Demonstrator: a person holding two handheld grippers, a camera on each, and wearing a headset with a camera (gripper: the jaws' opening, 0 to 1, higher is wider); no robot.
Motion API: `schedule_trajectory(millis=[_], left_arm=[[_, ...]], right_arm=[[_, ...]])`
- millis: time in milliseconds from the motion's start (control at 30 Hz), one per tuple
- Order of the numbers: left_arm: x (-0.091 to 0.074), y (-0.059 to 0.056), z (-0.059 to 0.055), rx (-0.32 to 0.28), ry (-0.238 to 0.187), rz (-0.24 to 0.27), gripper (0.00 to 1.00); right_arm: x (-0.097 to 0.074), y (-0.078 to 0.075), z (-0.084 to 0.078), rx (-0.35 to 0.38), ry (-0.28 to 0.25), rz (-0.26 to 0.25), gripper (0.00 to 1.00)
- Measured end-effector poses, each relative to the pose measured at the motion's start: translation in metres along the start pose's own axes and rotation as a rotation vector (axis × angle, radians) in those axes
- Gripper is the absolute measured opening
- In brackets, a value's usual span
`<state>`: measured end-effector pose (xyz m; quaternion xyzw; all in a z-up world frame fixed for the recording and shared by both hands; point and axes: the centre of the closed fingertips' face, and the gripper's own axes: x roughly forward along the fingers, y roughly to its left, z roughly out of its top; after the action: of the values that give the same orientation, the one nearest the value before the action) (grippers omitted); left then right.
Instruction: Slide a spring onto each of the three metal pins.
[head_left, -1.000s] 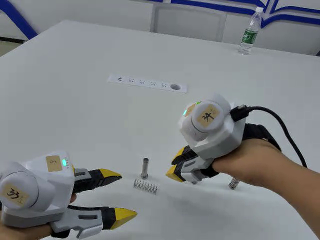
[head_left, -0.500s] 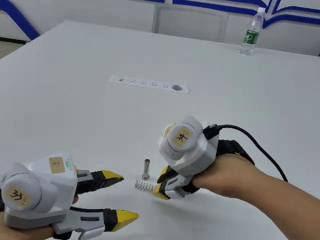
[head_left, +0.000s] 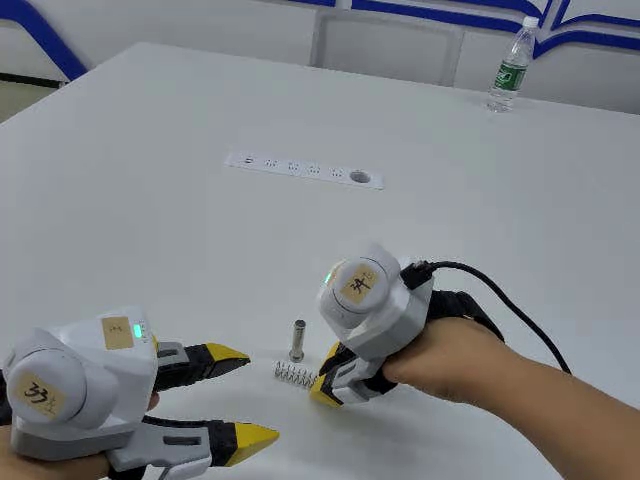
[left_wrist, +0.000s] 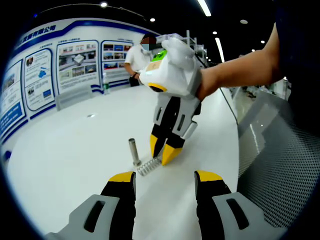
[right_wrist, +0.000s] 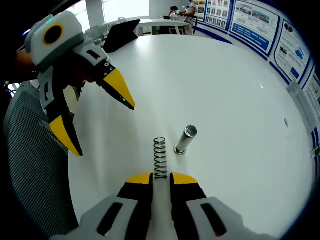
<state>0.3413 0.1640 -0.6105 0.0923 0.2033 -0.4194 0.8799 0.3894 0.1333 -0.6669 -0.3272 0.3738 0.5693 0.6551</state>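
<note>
A short spring (head_left: 294, 374) lies flat on the white table (head_left: 150, 200), just in front of an upright metal pin (head_left: 298, 340). My right gripper (head_left: 325, 386) comes down at the spring's right end. In the right gripper view its jaws (right_wrist: 161, 179) are shut on the near end of the spring (right_wrist: 160, 156), with the pin (right_wrist: 185, 140) just to the right. My left gripper (head_left: 241, 395) is open at the lower left, a little short of the spring. In the left gripper view its open jaws (left_wrist: 165, 177) face the spring (left_wrist: 148, 166), the pin (left_wrist: 134, 151) and the right gripper (left_wrist: 166, 150).
A white power strip (head_left: 300, 168) lies in the middle of the table. A water bottle (head_left: 510, 62) stands at the far right. A black cable (head_left: 500, 300) runs back from the right gripper. A person (left_wrist: 136, 56) stands beyond the table.
My right gripper has moved left and down from beside the pin to the spring's right end. The left gripper has stayed open and still.
</note>
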Motion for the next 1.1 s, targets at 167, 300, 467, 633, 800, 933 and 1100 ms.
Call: schedule_trajectory(millis=[167, 300, 467, 633, 800, 933, 1100], left_arm=[[0.0, 0.0, 0.0, 0.0, 0.001, 0.0, 0.48], [-0.001, 0.001, 0.0, 0.0, 0.0, 0.002, 0.48], [0.0, 0.0, -0.001, 0.004, 0.006, 0.001, 0.47], [0.004, -0.003, 0.0, 0.013, 0.008, -0.011, 0.47], [0.01, -0.009, 0.0, 0.036, 0.018, -0.03, 0.46], [0.015, -0.014, -0.001, 0.067, 0.031, -0.049, 0.44], [0.02, -0.02, 0.0, 0.11, 0.039, -0.065, 0.42]], right_arm=[[0.0, 0.0, 0.0, 0.009, 0.001, 0.005, 0.12], [-0.001, -0.001, 0.0, 0.009, 0.005, -0.002, 0.12], [-0.008, 0.004, 0.001, 0.011, 0.008, 0.009, 0.12], [-0.018, 0.012, 0.0, -0.012, 0.016, 0.022, 0.11], [-0.03, 0.022, 0.001, -0.032, 0.012, 0.036, 0.11], [-0.039, 0.03, 0.001, -0.051, 0.018, 0.053, 0.11], [-0.048, 0.041, 0.001, -0.08, 0.038, 0.075, 0.11]])
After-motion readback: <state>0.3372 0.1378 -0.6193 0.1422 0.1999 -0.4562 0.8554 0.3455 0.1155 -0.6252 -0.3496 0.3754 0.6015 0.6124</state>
